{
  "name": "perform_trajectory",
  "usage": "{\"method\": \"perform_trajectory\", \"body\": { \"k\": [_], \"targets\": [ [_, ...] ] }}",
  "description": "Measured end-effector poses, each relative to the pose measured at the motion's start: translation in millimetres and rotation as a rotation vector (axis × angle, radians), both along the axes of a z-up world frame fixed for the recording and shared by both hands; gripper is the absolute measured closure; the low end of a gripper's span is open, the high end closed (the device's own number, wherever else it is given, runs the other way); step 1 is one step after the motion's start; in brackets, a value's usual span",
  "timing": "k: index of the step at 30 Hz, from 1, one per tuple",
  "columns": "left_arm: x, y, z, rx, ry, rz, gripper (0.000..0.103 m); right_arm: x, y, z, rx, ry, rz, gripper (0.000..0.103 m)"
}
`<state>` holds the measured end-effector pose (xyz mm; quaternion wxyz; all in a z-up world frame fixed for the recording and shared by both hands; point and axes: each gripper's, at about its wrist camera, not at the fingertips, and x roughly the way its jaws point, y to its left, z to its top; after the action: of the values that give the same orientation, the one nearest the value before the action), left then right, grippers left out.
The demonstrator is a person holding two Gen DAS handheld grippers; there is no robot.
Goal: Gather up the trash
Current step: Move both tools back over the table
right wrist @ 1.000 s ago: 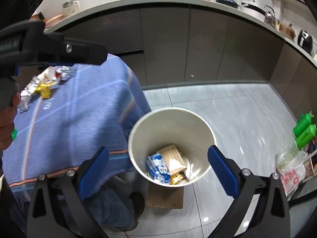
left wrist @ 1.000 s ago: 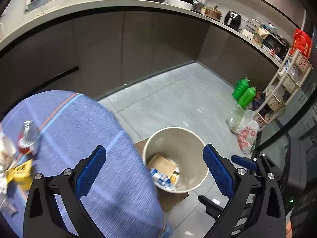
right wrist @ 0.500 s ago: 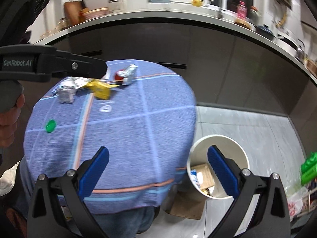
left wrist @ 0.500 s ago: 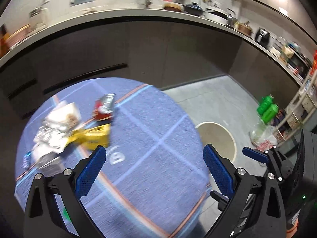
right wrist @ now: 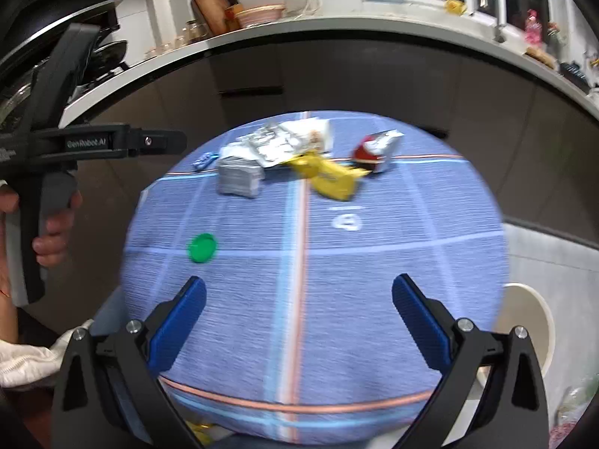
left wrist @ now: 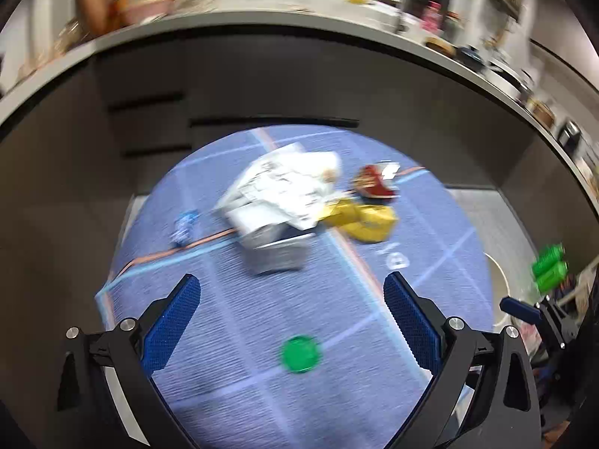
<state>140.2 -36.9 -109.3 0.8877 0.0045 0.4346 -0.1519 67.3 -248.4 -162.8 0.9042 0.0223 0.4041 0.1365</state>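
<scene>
Both of your grippers hang wide and empty above the round bench (right wrist: 374, 280) with its blue striped cloth, nothing between the fingers of either. The left gripper (left wrist: 292, 310) has a green bottle cap (left wrist: 300, 349) lying almost directly under its open span; to the right gripper (right wrist: 299, 307) the same cap (right wrist: 202, 247) sits ahead and to the left.

Most of the collecting looks undone. The rest of the trash is heaped at the far side of the bench from both grippers: a crumpled white and silver wrapper pile (right wrist: 277, 142) over a grey packet (right wrist: 239, 177), a yellow wrapper (right wrist: 329, 177) touching it, a red and silver pouch (right wrist: 374, 151) just beyond, and a small blue scrap (right wrist: 204, 161) off to the left. The pale bin (right wrist: 531, 321) stands on the floor to the right of the right gripper, below the bench edge.

Only a sliver of the bin's rim shows, so you cannot tell what is inside it. The left view is smeared by motion, so print on the wrappers is unreadable and the blue scrap (left wrist: 183, 224) is a blur. How many separate pieces make up the white pile cannot be judged.
</scene>
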Motion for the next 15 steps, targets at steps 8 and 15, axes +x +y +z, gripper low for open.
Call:
{"method": "perform_trajectory", "body": {
  "k": [8, 15],
  "targets": [
    [2.0, 65.0, -11.8, -0.042, 0.014, 0.071, 0.01, 26.6, 72.5, -16.3, 0.006, 0.049, 0.159, 0.027],
    [4.6, 78.2, -23.1, -0.086, 0.052, 0.025, 0.019, 56.9, 117.4, -46.6, -0.022, 0.112, 0.236, 0.04]
  ]
}}
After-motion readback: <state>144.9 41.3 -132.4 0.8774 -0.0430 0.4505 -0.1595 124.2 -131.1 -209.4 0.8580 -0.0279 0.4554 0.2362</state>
